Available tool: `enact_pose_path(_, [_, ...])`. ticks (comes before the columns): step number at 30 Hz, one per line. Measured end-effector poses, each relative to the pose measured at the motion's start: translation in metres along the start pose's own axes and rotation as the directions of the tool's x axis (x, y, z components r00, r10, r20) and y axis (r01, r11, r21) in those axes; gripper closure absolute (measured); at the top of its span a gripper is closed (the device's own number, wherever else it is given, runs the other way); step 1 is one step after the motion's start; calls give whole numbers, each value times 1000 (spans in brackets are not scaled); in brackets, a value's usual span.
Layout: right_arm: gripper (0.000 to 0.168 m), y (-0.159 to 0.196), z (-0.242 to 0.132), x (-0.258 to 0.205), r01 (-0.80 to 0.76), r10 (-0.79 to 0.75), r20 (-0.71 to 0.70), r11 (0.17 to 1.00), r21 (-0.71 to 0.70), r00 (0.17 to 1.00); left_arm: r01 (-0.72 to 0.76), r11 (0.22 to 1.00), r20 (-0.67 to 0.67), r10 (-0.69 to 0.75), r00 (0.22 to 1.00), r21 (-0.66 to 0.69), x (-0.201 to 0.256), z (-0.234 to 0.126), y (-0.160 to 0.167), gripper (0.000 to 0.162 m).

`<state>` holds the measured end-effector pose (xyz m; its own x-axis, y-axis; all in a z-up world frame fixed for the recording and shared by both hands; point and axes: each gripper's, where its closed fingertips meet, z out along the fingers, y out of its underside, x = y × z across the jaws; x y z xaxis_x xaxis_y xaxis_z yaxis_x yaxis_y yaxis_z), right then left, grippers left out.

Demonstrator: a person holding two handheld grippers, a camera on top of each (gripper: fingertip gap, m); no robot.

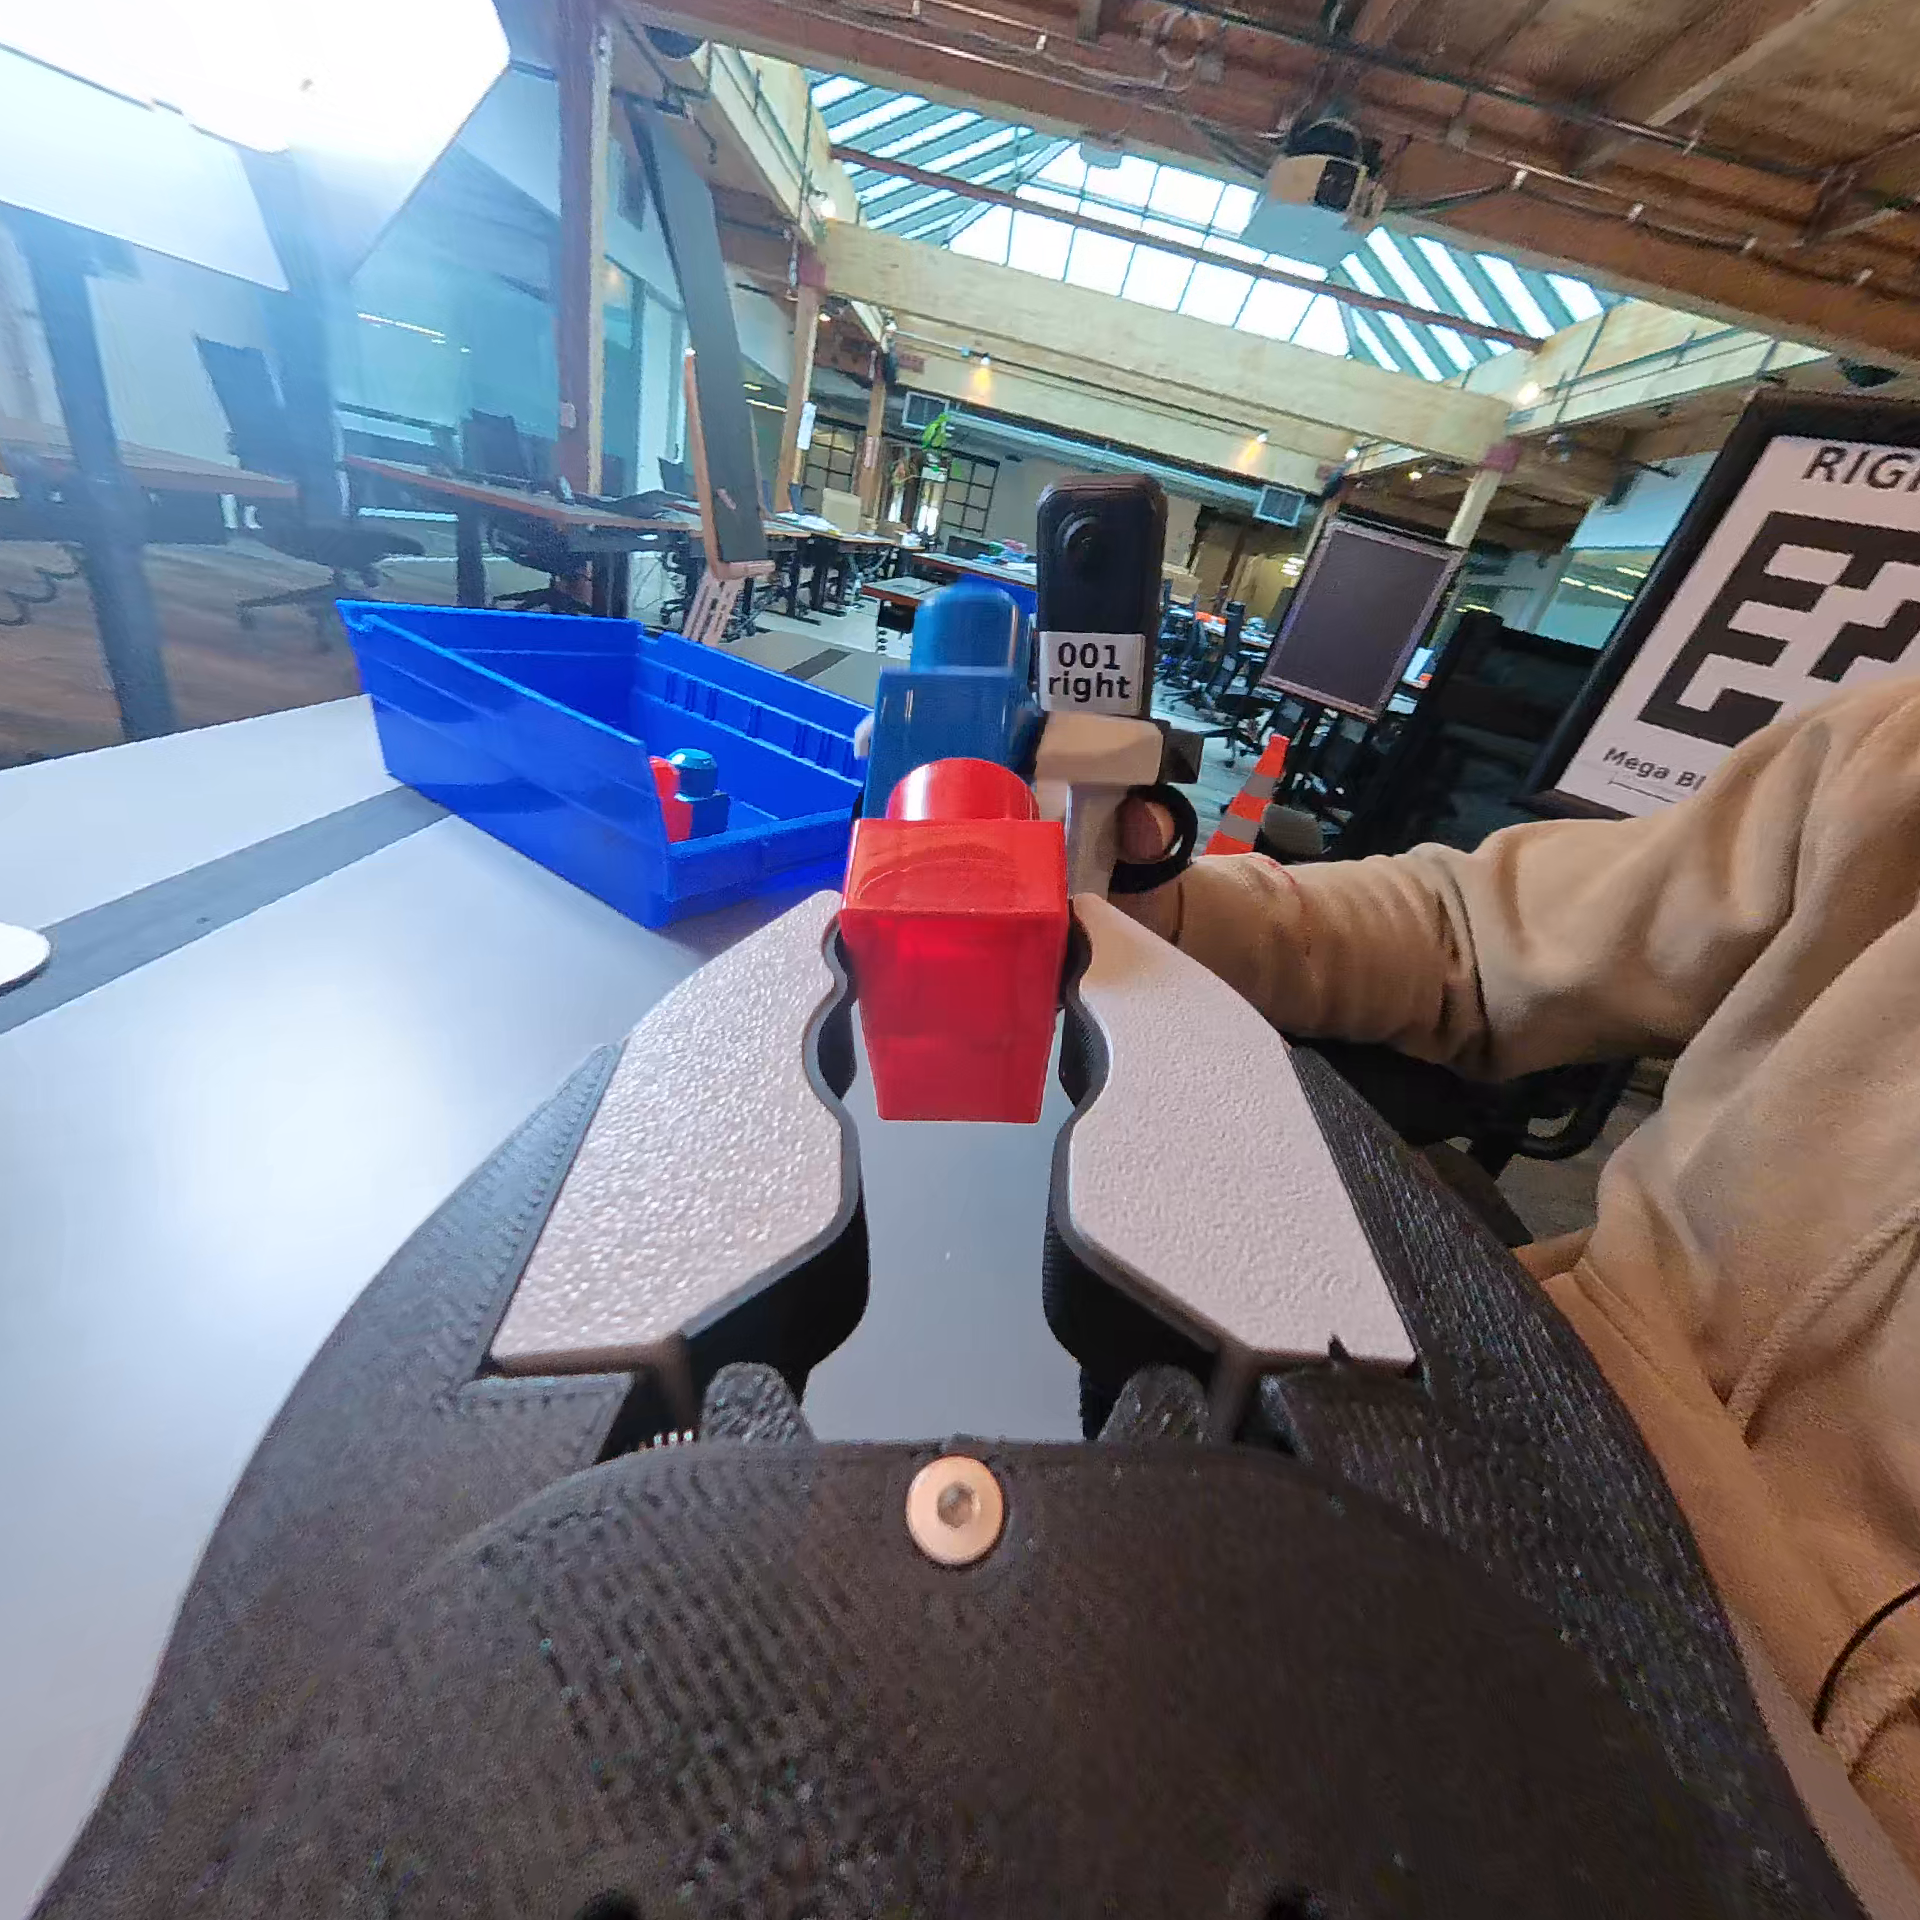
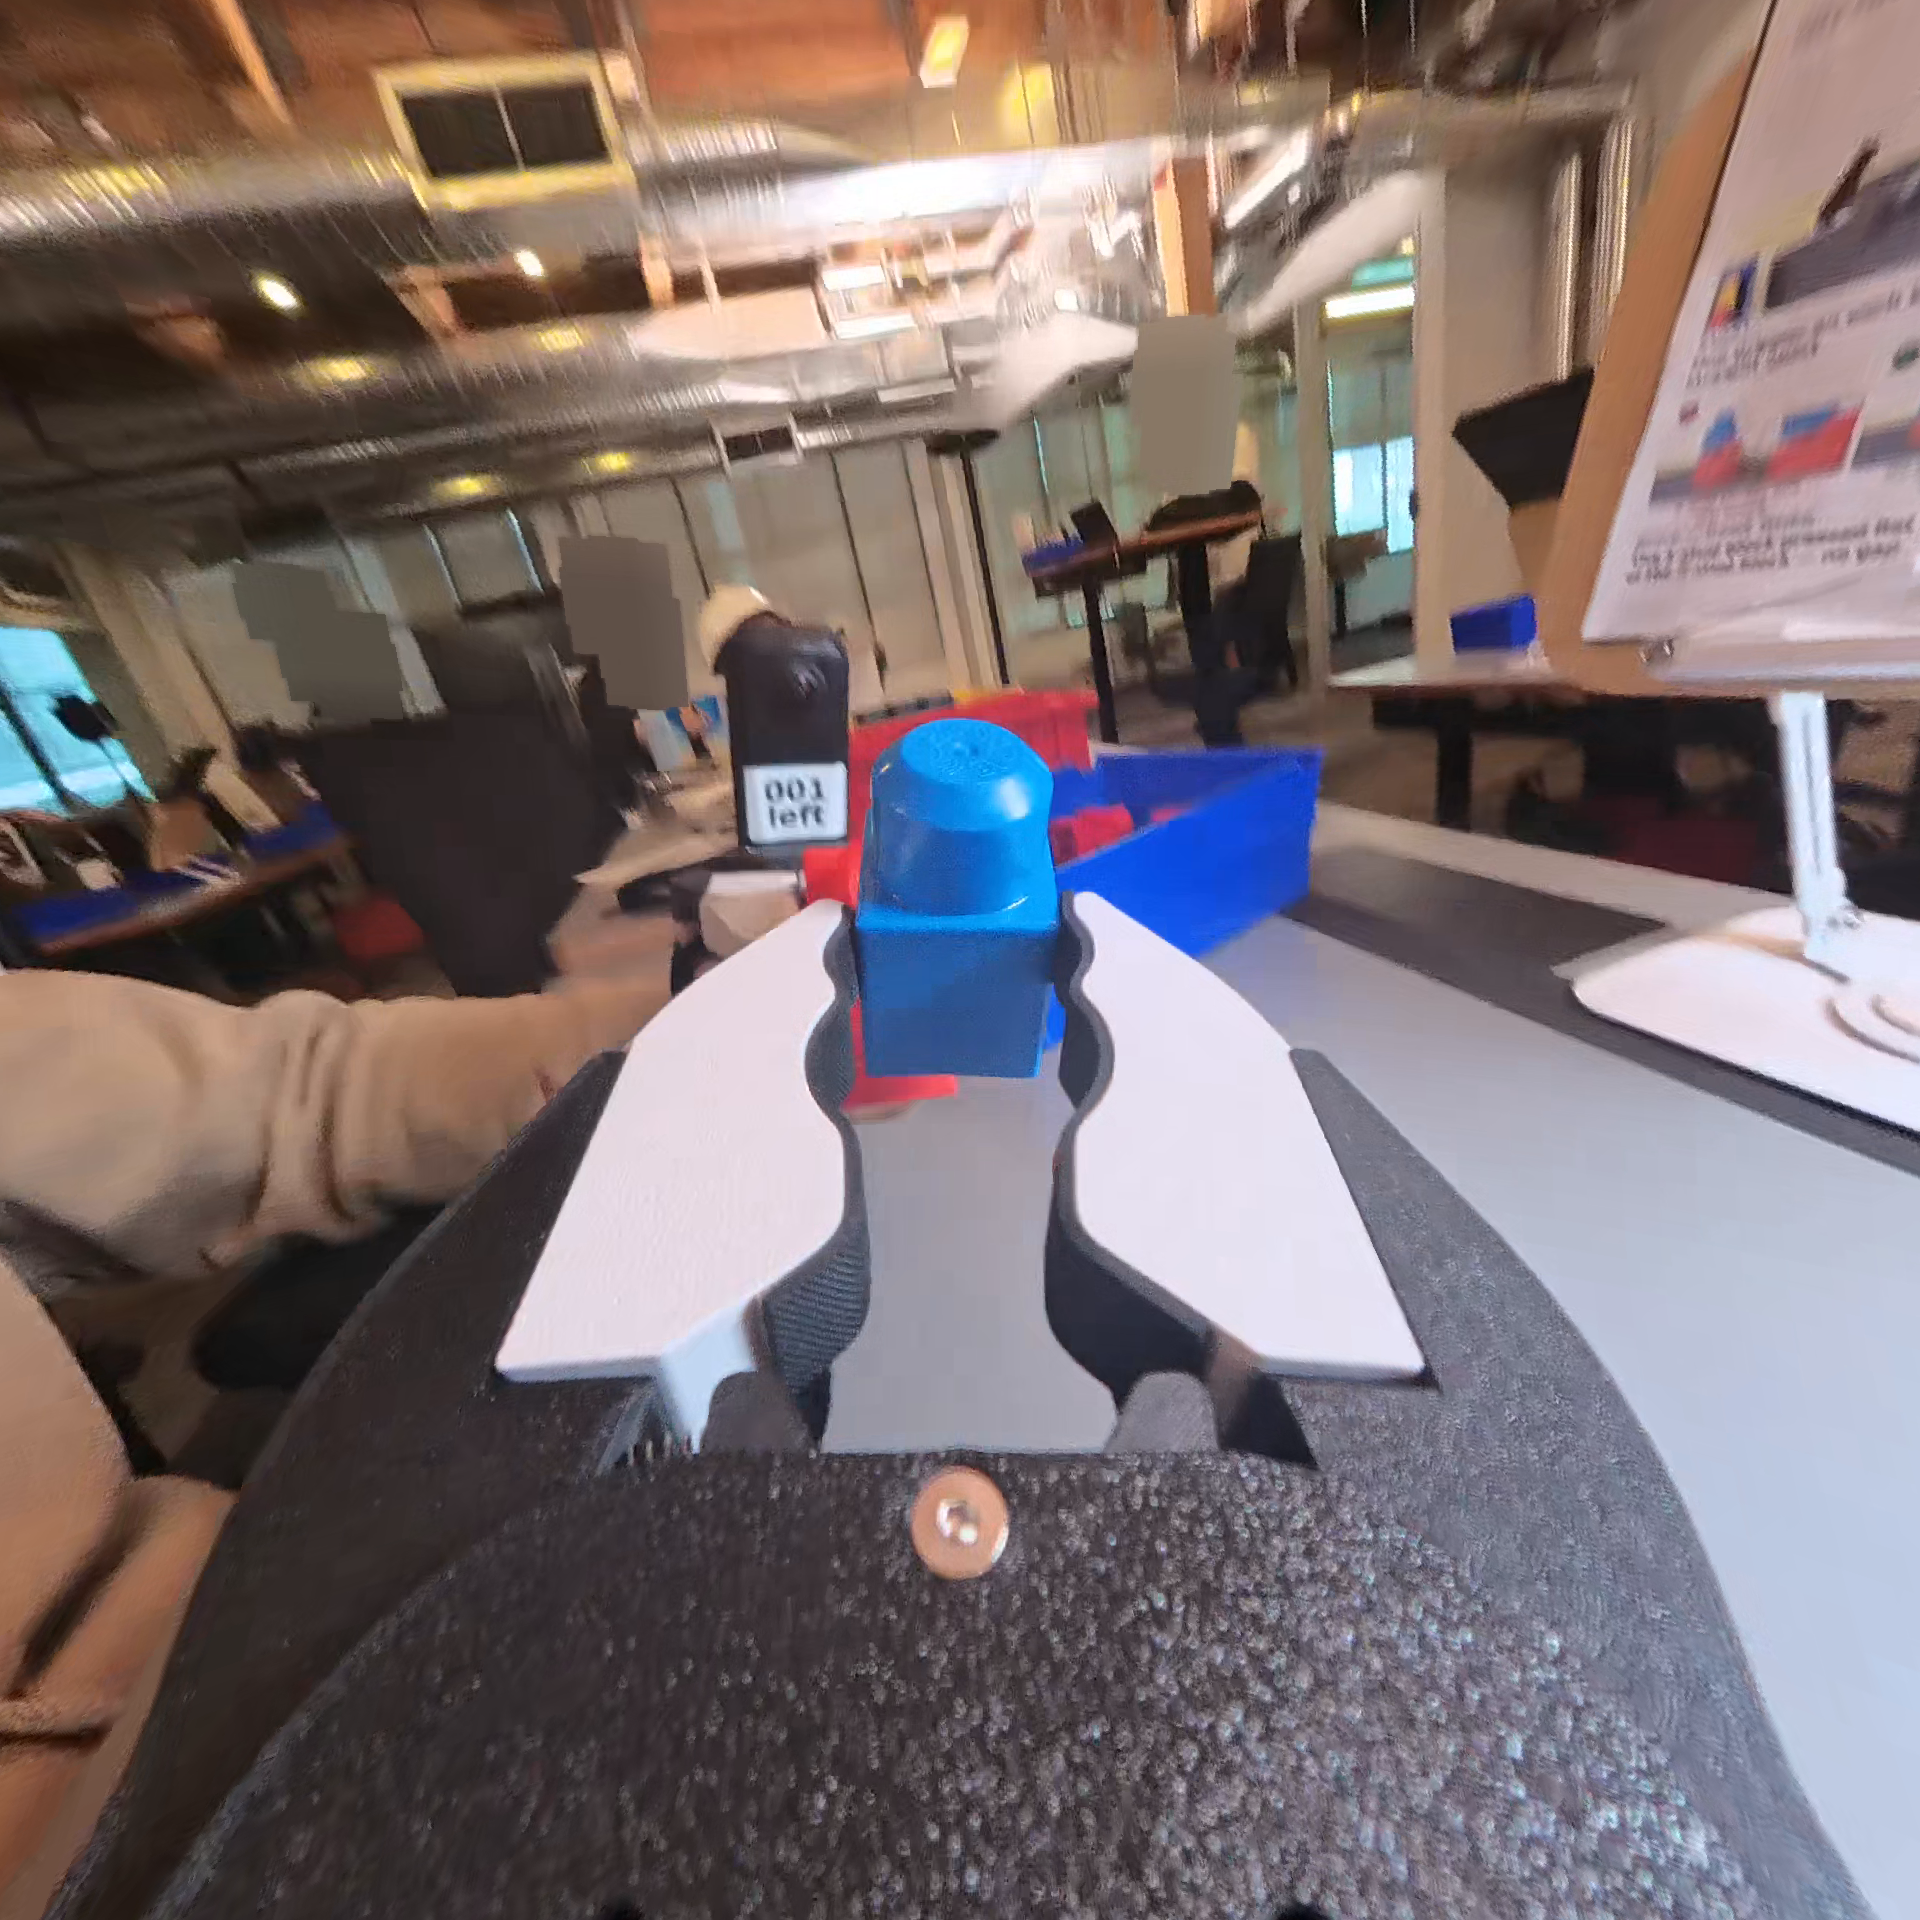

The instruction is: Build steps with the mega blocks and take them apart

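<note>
The left gripper (image 1: pixel 954 1013) has its fingers clamped on the flat sides of a red block (image 1: pixel 951 997), held above the grey counter (image 1: pixel 260 1143). Just beyond it, the right gripper (image 2: pixel 956 997) has its fingers clamped on a blue block (image 2: pixel 951 987), stud up. A blue bin (image 1: pixel 582 769) holds more blocks. The blocks look light, rigid and smooth; flat side walls probably grip better than the round stud.

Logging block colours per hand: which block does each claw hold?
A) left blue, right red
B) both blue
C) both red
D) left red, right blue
D: the left claw is shut on the red block, and the right claw is shut on the blue block.
</note>
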<state>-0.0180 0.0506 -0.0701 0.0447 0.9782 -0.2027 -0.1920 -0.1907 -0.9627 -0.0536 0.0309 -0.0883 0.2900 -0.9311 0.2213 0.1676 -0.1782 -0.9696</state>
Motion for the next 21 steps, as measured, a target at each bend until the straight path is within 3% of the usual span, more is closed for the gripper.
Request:
enact_pose_path(4, [132, -10, 2, -21, -36, 31, 76, 997, 64, 997, -12, 1000, -50, 12, 999, 4, 20, 15, -3, 126])
enact_pose_path(10, [132, -23, -3, -23, -233, 207, 152, 956, 179, 967, 8, 1000, -57, -7, 998, 26, 25, 22, -3, 126])
enact_pose_path(21, [132, -8, 4, -27, -197, 178, 117, 965, 174, 977, 124, 965, -37, -118, 992, 230, 22, 16, -35, 126])
